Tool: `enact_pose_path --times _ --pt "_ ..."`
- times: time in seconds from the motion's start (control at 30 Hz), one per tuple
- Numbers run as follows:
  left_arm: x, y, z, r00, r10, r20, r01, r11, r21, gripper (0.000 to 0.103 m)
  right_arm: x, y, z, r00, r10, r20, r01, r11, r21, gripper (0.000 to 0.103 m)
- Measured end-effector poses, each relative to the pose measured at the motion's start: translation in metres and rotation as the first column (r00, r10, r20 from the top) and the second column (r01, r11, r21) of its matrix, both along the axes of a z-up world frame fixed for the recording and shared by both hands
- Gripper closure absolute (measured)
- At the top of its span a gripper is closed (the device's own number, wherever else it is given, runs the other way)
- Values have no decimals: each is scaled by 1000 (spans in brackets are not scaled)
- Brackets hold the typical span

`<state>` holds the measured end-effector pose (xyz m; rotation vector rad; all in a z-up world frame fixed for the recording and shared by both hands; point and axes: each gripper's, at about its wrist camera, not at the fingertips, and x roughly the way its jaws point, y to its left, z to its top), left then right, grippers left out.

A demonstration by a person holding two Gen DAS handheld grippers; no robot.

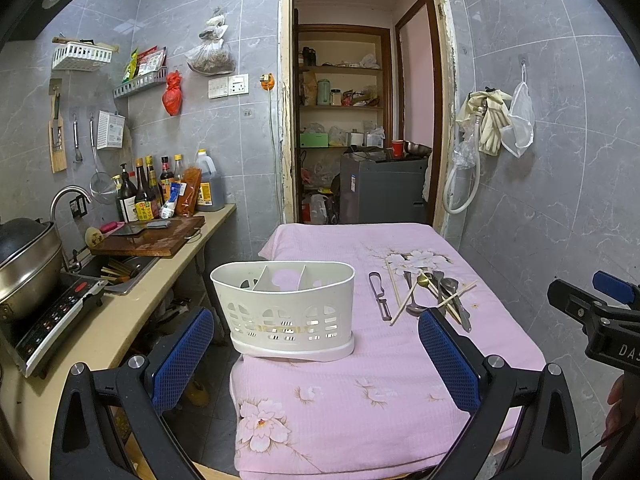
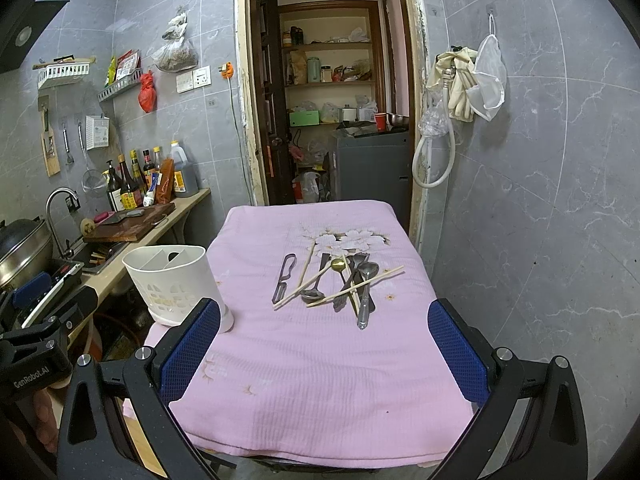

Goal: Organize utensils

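A white slotted utensil caddy (image 1: 286, 308) (image 2: 172, 284) with inner dividers stands empty on the left of a table covered in pink floral cloth (image 2: 320, 360). A pile of utensils (image 2: 340, 282) (image 1: 430, 294) lies right of it: spoons, a fork, wooden chopsticks (image 2: 356, 286), a gold-bowled spoon (image 2: 338, 266), and a peeler (image 2: 283, 278) (image 1: 378, 290) apart on the left. My left gripper (image 1: 316, 360) is open, low before the caddy. My right gripper (image 2: 324, 356) is open over the cloth, short of the pile. Nothing is held.
A counter (image 1: 120, 320) runs along the left with an induction hob (image 1: 56, 316), pot, sink, cutting board (image 1: 150, 236) and bottles. An open doorway (image 2: 332, 100) lies beyond the table. The tiled wall (image 2: 540, 200) stands close on the right, with gloves and a hose hanging.
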<state>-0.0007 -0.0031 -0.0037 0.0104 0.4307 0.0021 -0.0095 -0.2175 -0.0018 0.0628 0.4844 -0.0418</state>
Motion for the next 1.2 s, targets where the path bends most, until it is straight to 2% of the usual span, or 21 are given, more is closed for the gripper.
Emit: enact_pose_path --times 0.7,1.0,1.2 --pt "1 -4 0 1000 -8 1 8 1000 2 0 2 0 0 1000 -1 1 1 1000 -3 1" --pt "14 -12 12 998 -46 49 46 999 -3 0 11 -13 22 998 -25 59 26 999 -21 1" --pt "40 -27 25 994 -56 90 56 998 -2 0 28 -30 42 994 -41 104 44 999 -19 1"
